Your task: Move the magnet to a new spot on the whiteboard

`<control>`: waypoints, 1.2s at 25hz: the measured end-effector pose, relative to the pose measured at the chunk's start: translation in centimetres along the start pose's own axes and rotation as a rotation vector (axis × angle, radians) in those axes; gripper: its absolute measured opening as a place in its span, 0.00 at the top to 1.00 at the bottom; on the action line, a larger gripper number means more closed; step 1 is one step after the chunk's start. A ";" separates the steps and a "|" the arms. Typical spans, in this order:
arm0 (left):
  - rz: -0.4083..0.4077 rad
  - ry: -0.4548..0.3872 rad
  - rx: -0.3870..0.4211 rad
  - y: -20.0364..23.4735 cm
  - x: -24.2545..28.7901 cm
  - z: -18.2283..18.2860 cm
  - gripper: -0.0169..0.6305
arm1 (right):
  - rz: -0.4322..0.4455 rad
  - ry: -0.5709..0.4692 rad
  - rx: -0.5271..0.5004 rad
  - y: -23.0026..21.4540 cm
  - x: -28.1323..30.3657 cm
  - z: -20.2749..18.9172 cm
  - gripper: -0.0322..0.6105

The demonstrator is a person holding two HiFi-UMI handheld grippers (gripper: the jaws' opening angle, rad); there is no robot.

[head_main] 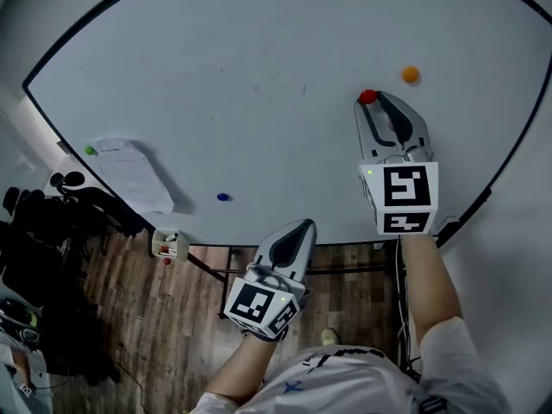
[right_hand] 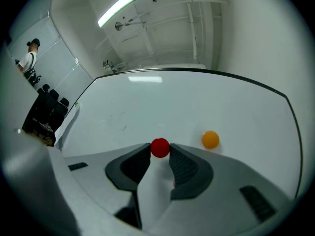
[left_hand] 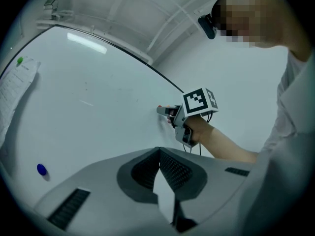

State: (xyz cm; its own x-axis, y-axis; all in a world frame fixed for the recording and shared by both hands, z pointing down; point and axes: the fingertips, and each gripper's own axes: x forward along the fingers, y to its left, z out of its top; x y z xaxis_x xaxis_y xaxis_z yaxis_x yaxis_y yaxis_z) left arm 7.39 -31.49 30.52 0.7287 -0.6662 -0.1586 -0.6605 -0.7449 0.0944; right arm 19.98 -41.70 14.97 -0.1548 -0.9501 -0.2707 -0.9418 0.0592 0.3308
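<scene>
A red magnet (head_main: 367, 97) (right_hand: 160, 148) sits on the whiteboard (head_main: 259, 84) between the tips of my right gripper (head_main: 369, 103) (right_hand: 160, 154). Both pads touch its sides, so the gripper is shut on it. In the left gripper view the right gripper (left_hand: 161, 110) shows pressed nose-first against the board. My left gripper (head_main: 302, 226) (left_hand: 159, 151) hangs below the board's lower edge, its jaws together with nothing between them.
An orange magnet (head_main: 410, 74) (right_hand: 210, 139) lies just up and right of the red one. A blue magnet (head_main: 223, 197) (left_hand: 42, 169) sits low on the board. A green magnet (head_main: 90, 151) pins a paper sheet (head_main: 129, 175) at the left. Dark equipment (head_main: 43, 231) stands on the floor.
</scene>
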 end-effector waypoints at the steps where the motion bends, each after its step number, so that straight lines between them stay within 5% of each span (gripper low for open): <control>1: 0.003 0.001 0.000 0.1 0.1 0.0 0.96 | -0.001 0.001 -0.001 0.0 0.2 0.0 0.75; 17: 0.018 -0.010 -0.005 0.3 0.3 -0.3 0.95 | -0.031 0.036 -0.067 -0.2 1.3 0.1 0.75; 30: 0.021 0.003 0.000 0.0 0.1 -0.4 0.96 | -0.016 0.022 -0.023 0.0 -1.0 -0.5 0.75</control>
State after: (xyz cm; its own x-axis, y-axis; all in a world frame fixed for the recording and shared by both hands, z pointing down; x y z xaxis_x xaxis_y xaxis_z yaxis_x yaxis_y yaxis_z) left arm 7.53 -31.61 30.89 0.7155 -0.6816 -0.1535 -0.6753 -0.7310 0.0981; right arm 20.31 -40.88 15.68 -0.1331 -0.9575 -0.2557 -0.9370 0.0376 0.3473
